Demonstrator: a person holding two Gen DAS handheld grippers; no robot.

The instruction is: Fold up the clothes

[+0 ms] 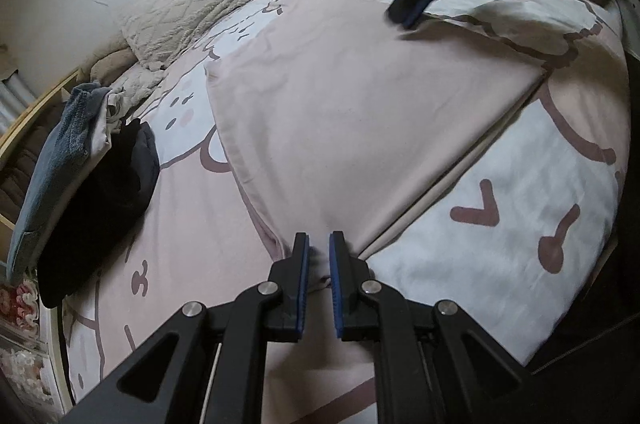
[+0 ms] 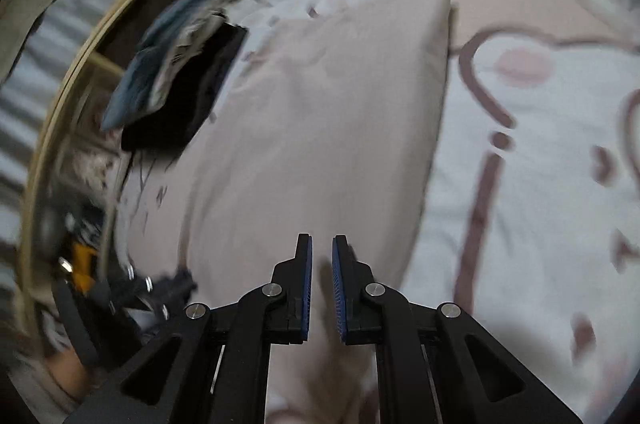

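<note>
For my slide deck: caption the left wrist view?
Left gripper pinching the near edge of a pale pink garment spread on the bed; right gripper blurred beyond.

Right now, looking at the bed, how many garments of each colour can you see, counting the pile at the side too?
Pale pink: 1, the pink garment spread flat on the bed, pinched at its edges by the left gripper and right gripper.
Blue: 1, the blue knit.
Black: 1, the black garment.
White: 1, the white piece in the pile.
Total: 4
</note>
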